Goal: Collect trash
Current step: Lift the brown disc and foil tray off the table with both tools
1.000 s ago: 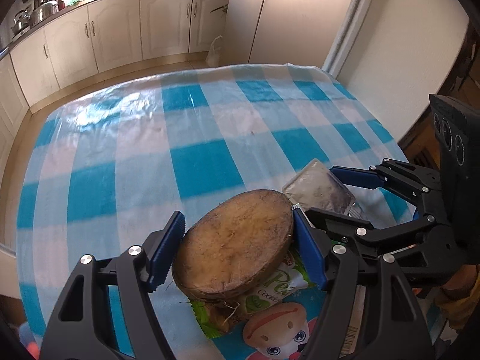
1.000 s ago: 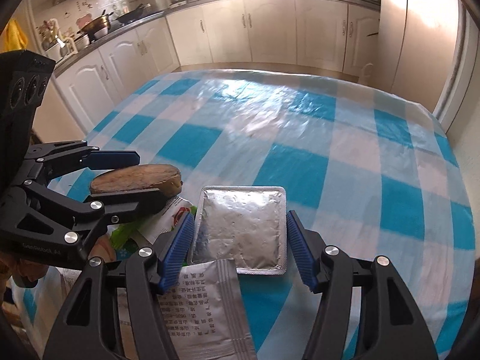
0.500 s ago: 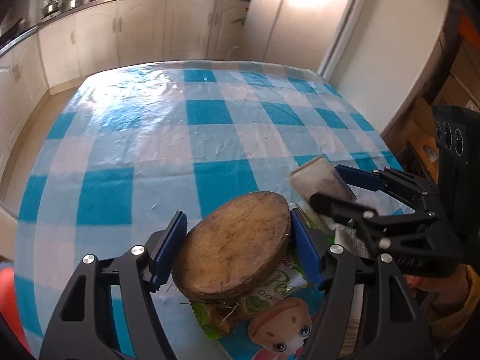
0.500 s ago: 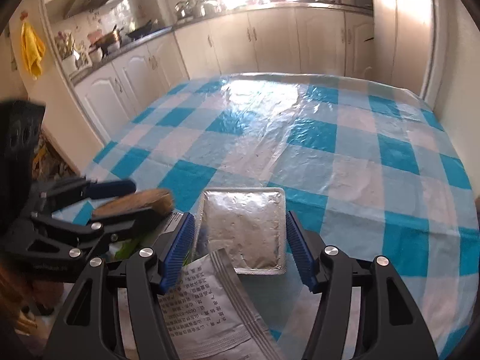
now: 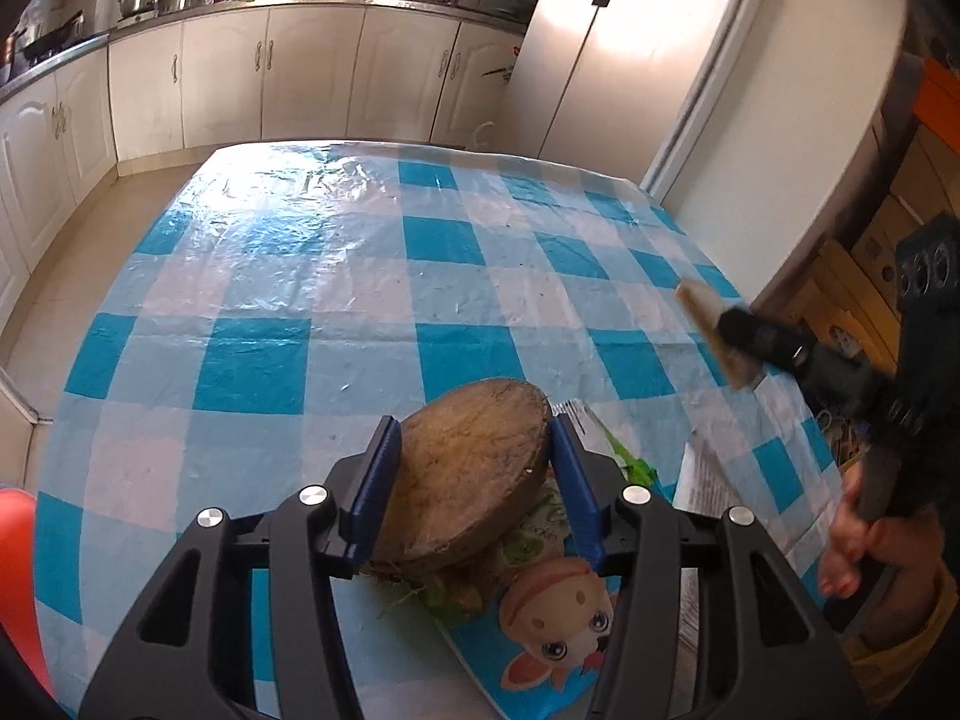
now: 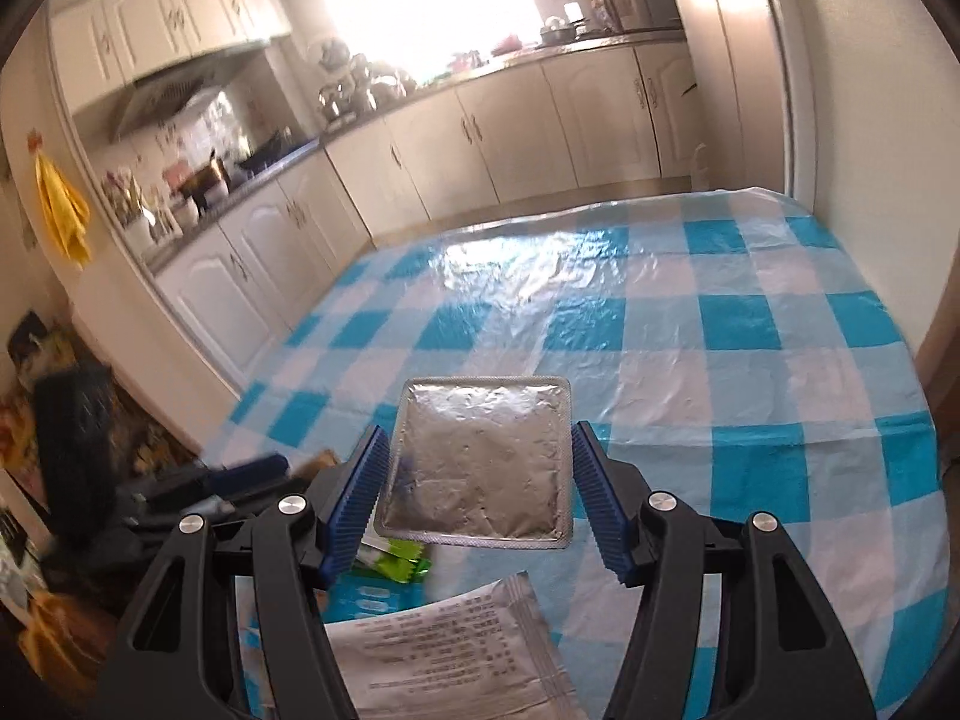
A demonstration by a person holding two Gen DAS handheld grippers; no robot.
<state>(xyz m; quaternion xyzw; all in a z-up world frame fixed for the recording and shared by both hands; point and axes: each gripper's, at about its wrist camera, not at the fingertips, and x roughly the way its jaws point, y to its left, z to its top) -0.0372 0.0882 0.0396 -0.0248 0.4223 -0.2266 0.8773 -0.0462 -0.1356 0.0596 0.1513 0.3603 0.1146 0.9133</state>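
Note:
My left gripper (image 5: 474, 480) is shut on a brown half coconut shell (image 5: 465, 471) and holds it just above a cartoon-printed snack wrapper (image 5: 552, 618) on the checked tablecloth. My right gripper (image 6: 477, 480) is shut on a square silver foil packet (image 6: 480, 462) and holds it lifted above the table; it also shows, blurred, at the right of the left wrist view (image 5: 714, 336). A white printed sachet (image 6: 456, 654) lies on the table under the right gripper.
The table (image 5: 336, 276) wears a blue and white checked plastic cloth. A green wrapper (image 6: 402, 558) lies by the sachet. Kitchen cabinets (image 5: 240, 78) run along the far wall, and a fridge (image 5: 624, 48) stands at the back right. Something orange-red (image 5: 15, 540) is at the lower left.
Both grippers have lifted with their loads. The right gripper has raised the foil packet well above the table and tilted upward. The left gripper has raised the coconut shell off the wrapper.

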